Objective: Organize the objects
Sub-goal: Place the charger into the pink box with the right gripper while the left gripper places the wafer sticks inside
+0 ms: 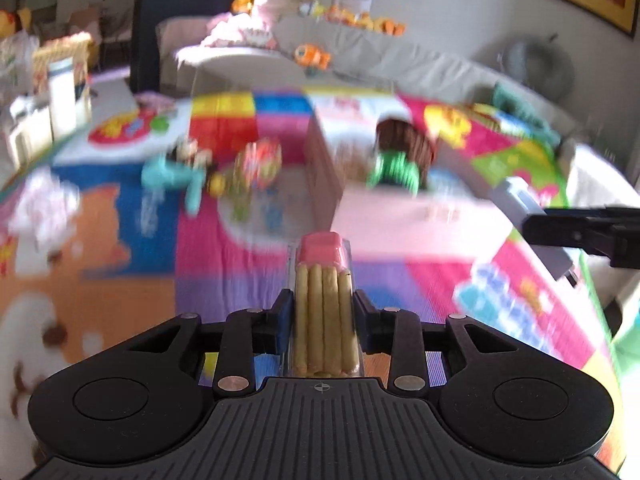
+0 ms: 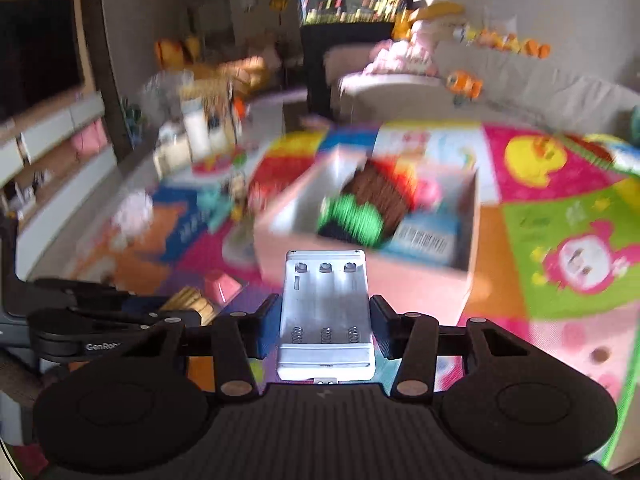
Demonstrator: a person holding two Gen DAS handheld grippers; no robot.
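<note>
Biscuit-stick pack (image 1: 323, 304) with pink dip stands clamped between the left gripper (image 1: 322, 316) pads, battery charger (image 2: 326, 316) pinched likewise in the right gripper (image 2: 325, 326), both above a colourful play mat (image 1: 400, 280) before an open pink box (image 2: 384, 276).

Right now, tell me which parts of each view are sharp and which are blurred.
Left wrist view: the left gripper and its biscuit-stick pack are sharp; play mat and pink box are motion-smeared. Right wrist view: the right gripper and white battery holder are crisp; the background is streaked, edges fisheye-bent.
</note>
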